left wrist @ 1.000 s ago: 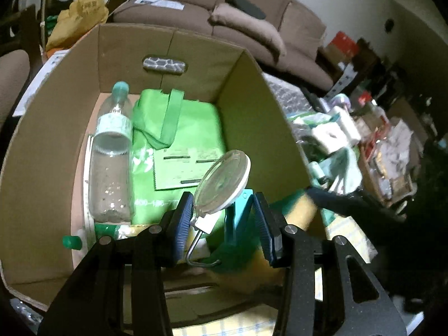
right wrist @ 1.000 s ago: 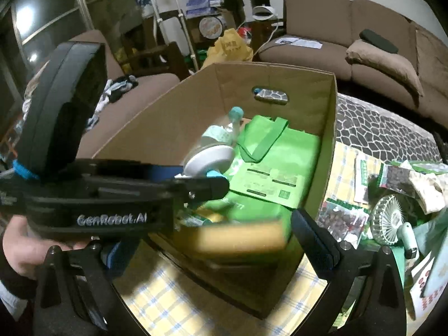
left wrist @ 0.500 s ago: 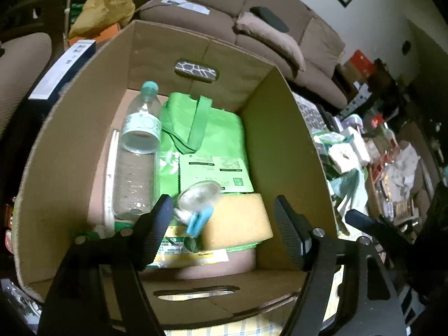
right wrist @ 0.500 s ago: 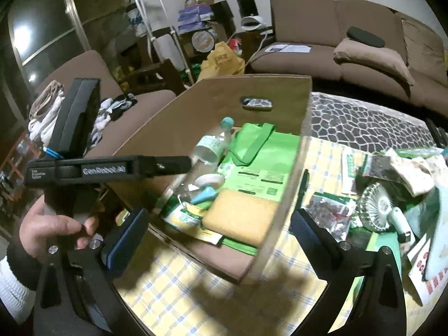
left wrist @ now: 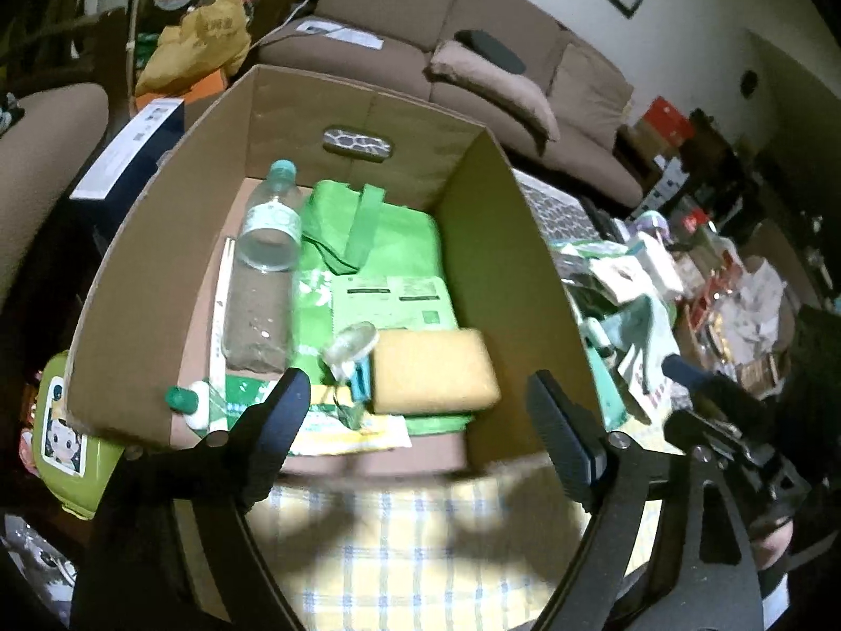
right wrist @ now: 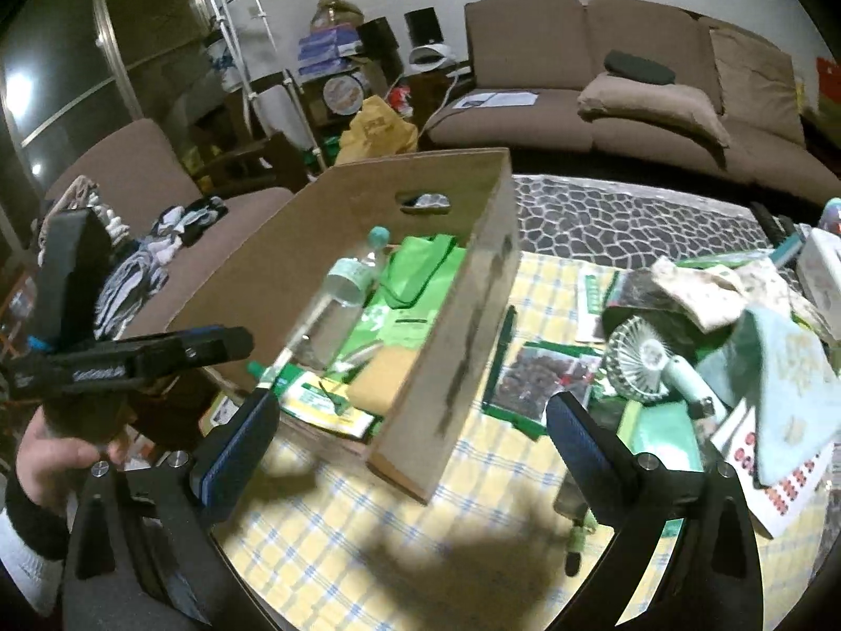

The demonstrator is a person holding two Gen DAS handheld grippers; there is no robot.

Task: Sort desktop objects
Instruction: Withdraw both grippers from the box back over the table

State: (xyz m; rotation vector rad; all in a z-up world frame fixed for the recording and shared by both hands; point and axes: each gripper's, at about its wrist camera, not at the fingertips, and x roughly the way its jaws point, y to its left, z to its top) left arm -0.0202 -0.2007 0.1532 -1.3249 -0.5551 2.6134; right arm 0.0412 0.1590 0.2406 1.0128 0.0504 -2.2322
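Both grippers, left gripper (left wrist: 415, 410) opening and right gripper (right wrist: 410, 426) wide with empty jaws, tilt down toward the cardboard box (left wrist: 504, 263).

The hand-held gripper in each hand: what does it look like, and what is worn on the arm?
Each hand-held gripper, left and right, is black, with two angled fingers, silver screws and blue-edged ribbed pads. The left body carries white lettering. The hand holding it wears a black cuff over white.
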